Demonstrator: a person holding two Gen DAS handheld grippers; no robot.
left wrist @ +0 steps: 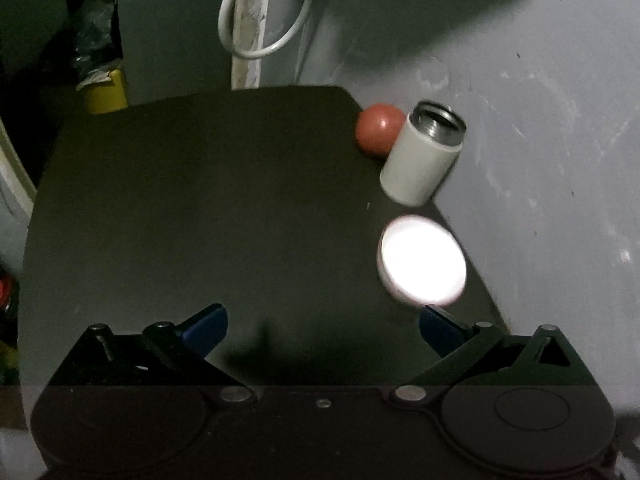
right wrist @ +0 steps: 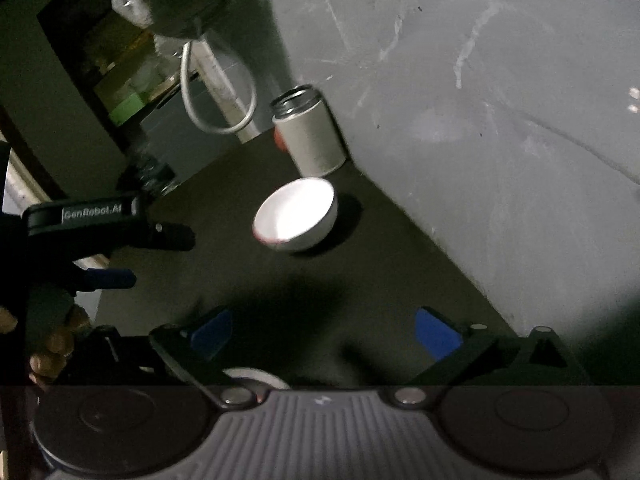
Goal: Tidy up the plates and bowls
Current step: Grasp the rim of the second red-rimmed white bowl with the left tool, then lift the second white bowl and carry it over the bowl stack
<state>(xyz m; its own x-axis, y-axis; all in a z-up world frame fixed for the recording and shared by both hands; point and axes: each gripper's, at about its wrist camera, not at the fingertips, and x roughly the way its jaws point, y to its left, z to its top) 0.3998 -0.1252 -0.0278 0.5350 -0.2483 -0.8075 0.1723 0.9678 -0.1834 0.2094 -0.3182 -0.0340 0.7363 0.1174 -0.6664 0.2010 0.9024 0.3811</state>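
Note:
A white bowl (left wrist: pixel 422 266) (right wrist: pixel 296 216) stands upright on the dark table (left wrist: pixel 200 208) (right wrist: pixel 400 272) near the wall. My left gripper (left wrist: pixel 322 326) is open, and the bowl lies just ahead of its right blue fingertip. In the right wrist view my right gripper (right wrist: pixel 324 332) is open too, with the bowl ahead and apart from it. The left gripper (right wrist: pixel 120 256) shows at the left edge there, held by a hand. A white rounded rim (right wrist: pixel 256 378) peeks out just below the right gripper's left finger; what it is stays unclear.
A white cylinder with a metal threaded mouth (left wrist: pixel 420 156) (right wrist: pixel 308 136) stands against the grey wall (left wrist: pixel 540 160), with a red ball (left wrist: pixel 378 128) behind it. A white cable loop (left wrist: pixel 264 20) hangs beyond the table's far edge. A yellow bin (left wrist: pixel 106 92) sits off to the left.

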